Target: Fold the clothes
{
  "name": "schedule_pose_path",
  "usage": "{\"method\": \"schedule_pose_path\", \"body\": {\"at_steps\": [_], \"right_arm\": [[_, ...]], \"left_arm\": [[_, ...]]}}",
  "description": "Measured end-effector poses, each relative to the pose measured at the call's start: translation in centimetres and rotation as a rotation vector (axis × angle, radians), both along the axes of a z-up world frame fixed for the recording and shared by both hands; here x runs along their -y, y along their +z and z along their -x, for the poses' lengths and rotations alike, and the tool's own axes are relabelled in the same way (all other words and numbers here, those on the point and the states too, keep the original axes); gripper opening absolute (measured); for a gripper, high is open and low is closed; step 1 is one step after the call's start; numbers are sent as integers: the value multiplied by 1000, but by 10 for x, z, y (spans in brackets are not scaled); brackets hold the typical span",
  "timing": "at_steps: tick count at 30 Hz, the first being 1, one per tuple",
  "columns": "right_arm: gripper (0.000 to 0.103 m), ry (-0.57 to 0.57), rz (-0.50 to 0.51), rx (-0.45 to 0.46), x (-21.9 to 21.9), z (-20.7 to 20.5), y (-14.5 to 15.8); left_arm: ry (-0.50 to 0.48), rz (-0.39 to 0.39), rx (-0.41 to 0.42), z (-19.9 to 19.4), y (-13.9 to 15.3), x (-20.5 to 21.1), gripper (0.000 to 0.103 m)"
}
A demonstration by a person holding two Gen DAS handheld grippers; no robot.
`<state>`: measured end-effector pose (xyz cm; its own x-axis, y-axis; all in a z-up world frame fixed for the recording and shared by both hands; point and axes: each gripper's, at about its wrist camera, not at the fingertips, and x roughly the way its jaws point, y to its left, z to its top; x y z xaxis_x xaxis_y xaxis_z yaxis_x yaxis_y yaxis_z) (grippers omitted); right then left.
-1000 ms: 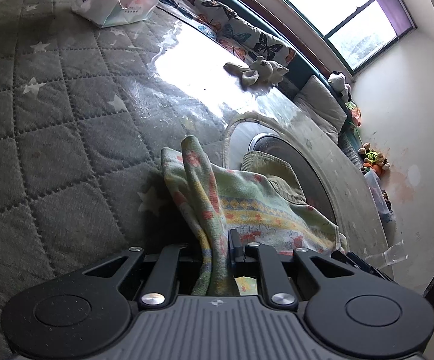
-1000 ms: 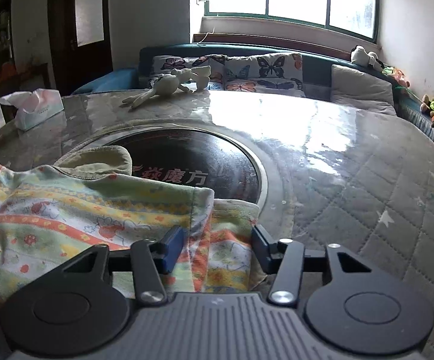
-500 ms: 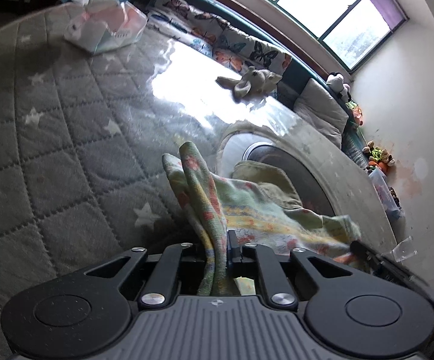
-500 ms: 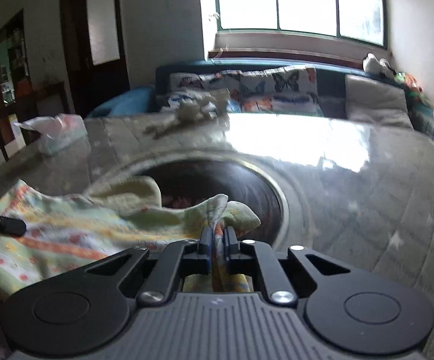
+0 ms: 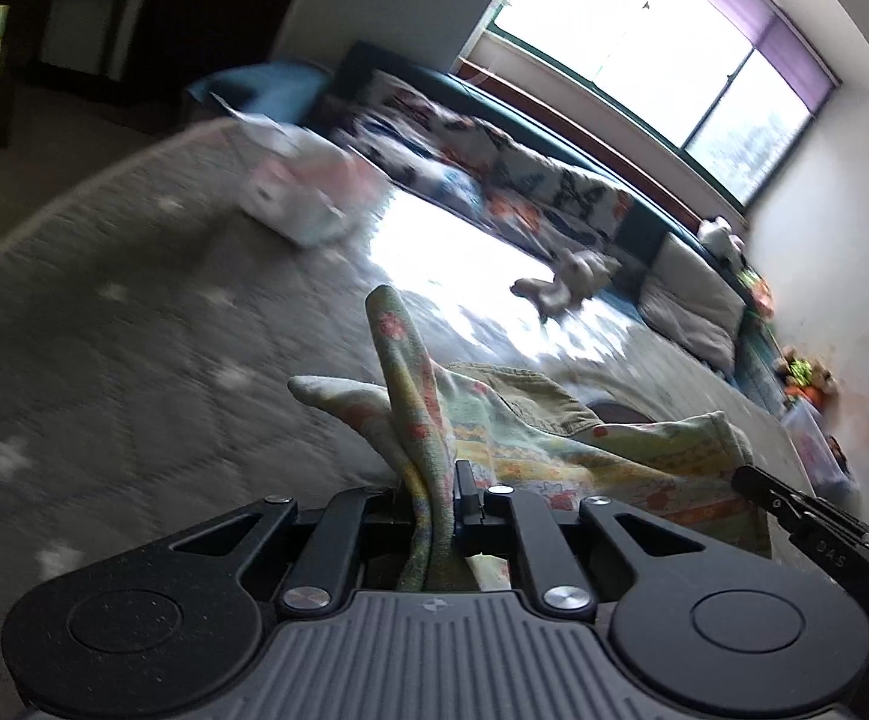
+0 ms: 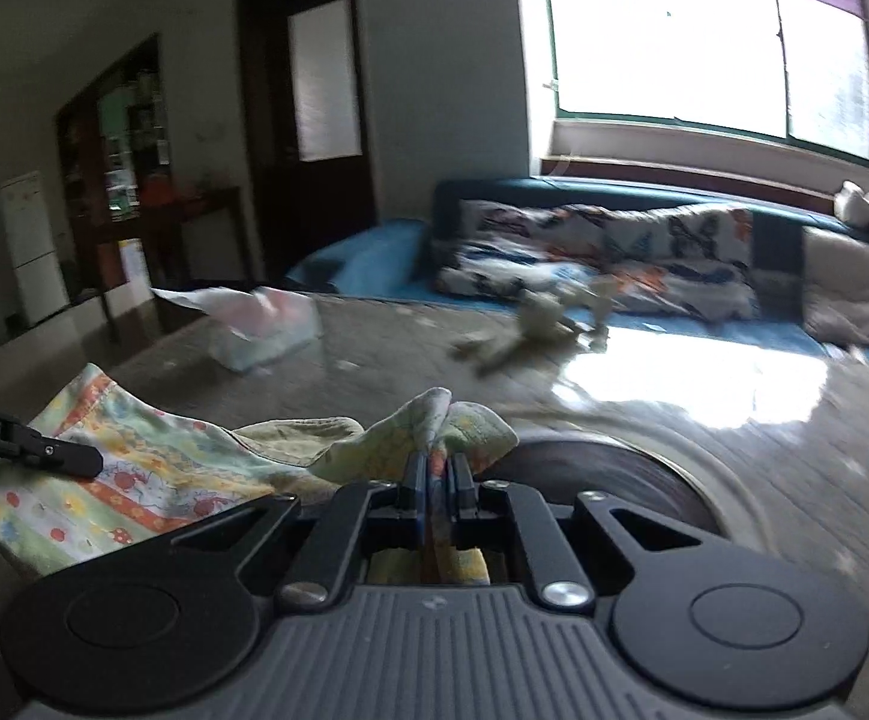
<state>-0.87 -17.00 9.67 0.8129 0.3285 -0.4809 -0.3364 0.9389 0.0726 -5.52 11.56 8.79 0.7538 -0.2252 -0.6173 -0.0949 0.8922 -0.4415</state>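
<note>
A small pale green garment with orange and yellow print (image 5: 560,444) hangs stretched between both grippers above the quilted table. My left gripper (image 5: 434,498) is shut on one bunched corner of it. My right gripper (image 6: 437,480) is shut on the opposite corner (image 6: 428,426). The right gripper's tip shows at the right edge of the left wrist view (image 5: 794,510), and the left gripper's tip shows at the left of the right wrist view (image 6: 32,450). Both views are motion-blurred.
The grey star-quilted table (image 5: 104,360) has a dark round inset (image 6: 602,480) under glass. A tissue pack (image 5: 308,192) and a plush rabbit (image 5: 560,282) lie at the far side. A sofa with butterfly cushions (image 6: 602,258) runs under the window.
The right gripper closed on the garment's corner. Both grippers then rose, lifting the garment off the table; the views now tilt up toward the room.
</note>
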Motion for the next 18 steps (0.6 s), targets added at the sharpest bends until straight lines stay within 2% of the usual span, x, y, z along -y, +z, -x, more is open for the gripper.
{"method": "schedule_pose_path", "body": {"at_steps": [9, 18], "right_arm": [[6, 129, -7, 11, -77, -31, 6], [6, 197, 17, -32, -132, -56, -10]], "left_arm": [[143, -35, 19, 13, 11, -62, 10], [233, -74, -30, 13, -5, -97, 10]]}}
